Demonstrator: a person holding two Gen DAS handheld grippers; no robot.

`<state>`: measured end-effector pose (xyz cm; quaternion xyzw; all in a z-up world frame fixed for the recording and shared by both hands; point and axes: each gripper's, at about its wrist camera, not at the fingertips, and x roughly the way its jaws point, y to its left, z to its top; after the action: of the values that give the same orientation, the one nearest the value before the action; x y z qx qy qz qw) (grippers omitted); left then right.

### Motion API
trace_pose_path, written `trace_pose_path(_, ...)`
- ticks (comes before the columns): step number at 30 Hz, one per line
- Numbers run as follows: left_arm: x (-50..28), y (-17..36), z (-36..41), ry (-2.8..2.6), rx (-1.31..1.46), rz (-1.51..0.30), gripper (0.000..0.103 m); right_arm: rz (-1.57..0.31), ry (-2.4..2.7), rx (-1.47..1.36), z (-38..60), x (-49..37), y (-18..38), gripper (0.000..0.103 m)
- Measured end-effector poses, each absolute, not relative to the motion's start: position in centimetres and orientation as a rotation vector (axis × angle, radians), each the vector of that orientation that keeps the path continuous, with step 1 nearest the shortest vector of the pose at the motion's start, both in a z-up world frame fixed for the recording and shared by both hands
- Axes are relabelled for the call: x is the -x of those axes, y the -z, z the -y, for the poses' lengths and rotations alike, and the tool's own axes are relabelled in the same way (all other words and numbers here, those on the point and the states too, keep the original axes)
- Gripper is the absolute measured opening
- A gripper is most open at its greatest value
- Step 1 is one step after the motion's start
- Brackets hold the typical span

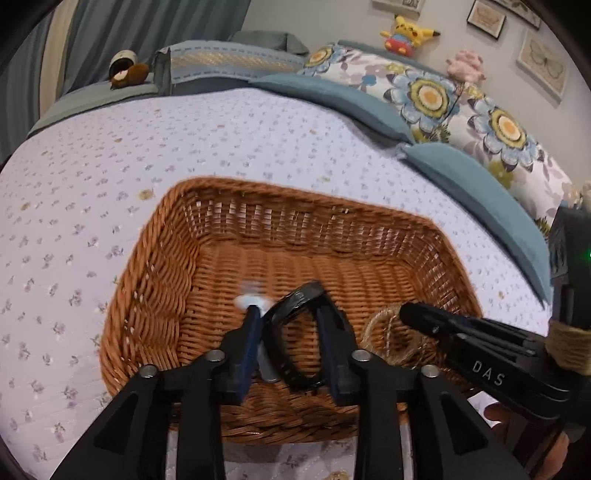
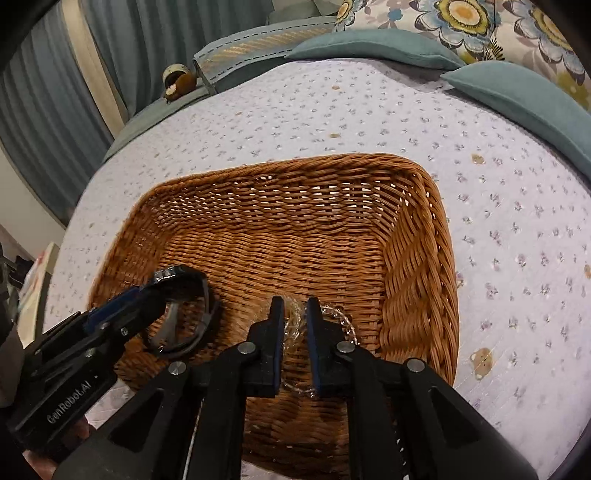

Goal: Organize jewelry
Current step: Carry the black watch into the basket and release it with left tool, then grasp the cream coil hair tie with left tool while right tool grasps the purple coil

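Observation:
A brown wicker basket (image 1: 177,295) (image 2: 417,258) sits on the bed. My left gripper (image 1: 286,314) (image 2: 147,291) is inside it near the front. Its jaws stand apart around a black watch-like bracelet (image 1: 291,354) (image 2: 199,314) that rests on the basket floor. Whether the fingers press on the band is unclear. My right gripper (image 2: 295,310) (image 1: 406,314) is also inside the basket, jaws slightly apart around a thin clear beaded chain (image 2: 343,321) that lies on the floor. In the left wrist view a pale coil (image 1: 388,332) lies by the right gripper's tip.
The basket lies on a lilac floral bedspread (image 1: 110,184) (image 2: 517,240). Teal and flowered pillows (image 1: 461,177) line the right side. Plush toys (image 1: 406,33) sit at the headboard, and a small brown toy (image 1: 127,72) sits on the far left ledge. Curtains (image 2: 55,110) hang behind.

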<state>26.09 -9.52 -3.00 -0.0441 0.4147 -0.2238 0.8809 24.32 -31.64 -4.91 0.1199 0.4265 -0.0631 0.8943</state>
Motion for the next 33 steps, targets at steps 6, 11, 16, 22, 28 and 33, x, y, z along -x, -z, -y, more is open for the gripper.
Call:
trace_pose_path(6,-24.3,-0.1,8.3,0.471,0.076,-0.815,0.050,-0.827,0.116,-0.234,31.0,-22.0,1.9,0.022)
trace_pose_path(11,-20.1,-4.8,5.5,0.500,0.103,-0.731,0.050,-0.755,0.085,-0.191,28.8,-17.5,-1.8,0.022)
trace_pose_path(16,-14.7,-9.1,2.8,0.524,0.118,-0.645,0.050,-0.673,0.044,-0.128,25.8,-11.6,-5.3,0.023)
trace_pose_path(22,-7.3,-11.3,-0.8,0.520,0.151,-0.595,0.058,-0.613,0.011,-0.081,23.1,-4.7,-6.5,0.027)
trace_pose_path(28,-2.5,-8.4,-3.8,0.471,0.180,-0.635,0.059,-0.622,-0.022,-0.092,21.4,0.1,-3.6,0.027)
trace_pose_path(33,-0.3,-4.1,-4.8,0.457,0.217,-0.716,0.059,-0.648,-0.066,-0.132,20.3,2.5,0.2,0.027)
